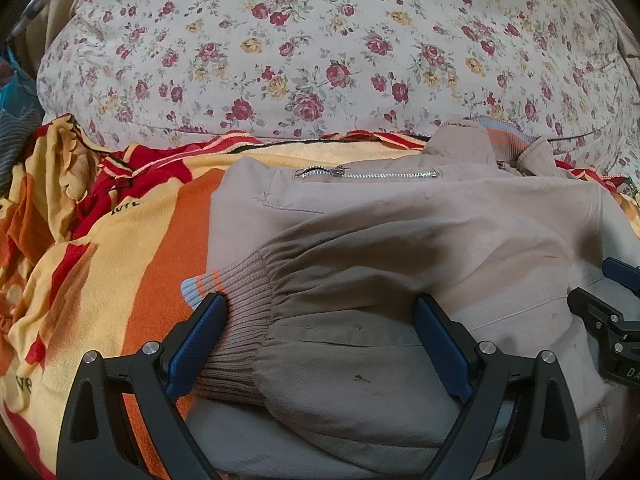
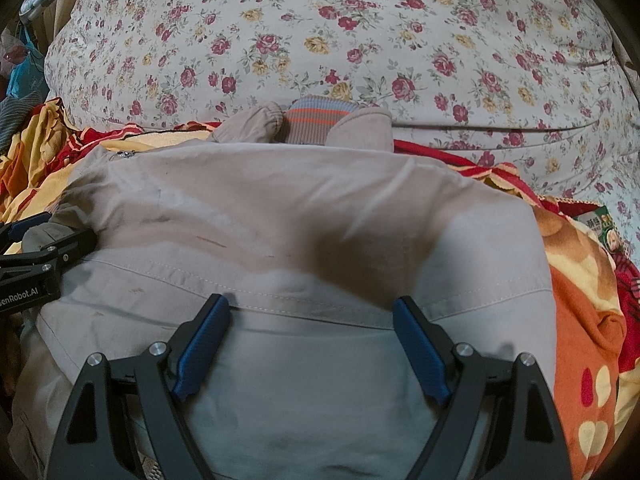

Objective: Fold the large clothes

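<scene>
Basically both grippers, left gripper [image 1: 320, 332] over the sleeve cuff [image 1: 236, 320] & right gripper [image 2: 310, 332] on the jacket [image 2: 280, 208] back, had jaws wide open w/ nothing held, so best to pinch the near edge evenly, then fold toward the far floral quilt [image 2: 360, 40].

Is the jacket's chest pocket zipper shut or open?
Mostly shut. In the left wrist view the zipper on the jacket has meshed teeth right of the pull; a short stretch left of it gapes.
</scene>
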Demonstrator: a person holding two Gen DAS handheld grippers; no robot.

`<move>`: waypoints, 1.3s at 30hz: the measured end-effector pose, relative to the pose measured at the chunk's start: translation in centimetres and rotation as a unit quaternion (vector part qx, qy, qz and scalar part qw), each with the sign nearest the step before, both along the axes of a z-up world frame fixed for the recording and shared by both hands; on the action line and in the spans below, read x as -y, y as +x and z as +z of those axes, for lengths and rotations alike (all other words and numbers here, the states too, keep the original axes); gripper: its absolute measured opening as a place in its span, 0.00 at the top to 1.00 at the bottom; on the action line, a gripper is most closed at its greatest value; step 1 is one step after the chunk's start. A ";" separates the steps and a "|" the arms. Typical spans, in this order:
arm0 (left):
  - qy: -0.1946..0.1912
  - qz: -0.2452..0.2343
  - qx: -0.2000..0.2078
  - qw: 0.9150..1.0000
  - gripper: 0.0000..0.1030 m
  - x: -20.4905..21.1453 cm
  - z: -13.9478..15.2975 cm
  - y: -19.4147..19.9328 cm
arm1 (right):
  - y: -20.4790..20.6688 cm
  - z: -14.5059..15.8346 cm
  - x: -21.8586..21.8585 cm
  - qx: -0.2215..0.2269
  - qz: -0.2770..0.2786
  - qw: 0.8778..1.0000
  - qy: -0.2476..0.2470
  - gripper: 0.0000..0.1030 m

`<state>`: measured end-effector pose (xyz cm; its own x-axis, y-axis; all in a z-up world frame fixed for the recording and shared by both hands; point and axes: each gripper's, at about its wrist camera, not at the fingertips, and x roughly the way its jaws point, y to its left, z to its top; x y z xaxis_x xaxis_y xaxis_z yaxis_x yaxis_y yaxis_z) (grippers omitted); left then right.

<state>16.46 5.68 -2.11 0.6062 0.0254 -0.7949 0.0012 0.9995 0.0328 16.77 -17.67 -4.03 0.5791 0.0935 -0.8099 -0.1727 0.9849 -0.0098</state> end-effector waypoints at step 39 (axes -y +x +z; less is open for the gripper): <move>-0.018 0.019 0.026 0.999 0.20 -0.5 1.1 -0.9 | -1.5 4.4 1.3 0.087 -0.025 0.996 0.012 0.13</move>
<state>15.53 6.21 -1.03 0.6459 0.0211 -0.7631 -0.0368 0.9993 -0.0036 15.28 -18.99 0.38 0.7144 0.0794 -0.6953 -0.1219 0.9925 -0.0119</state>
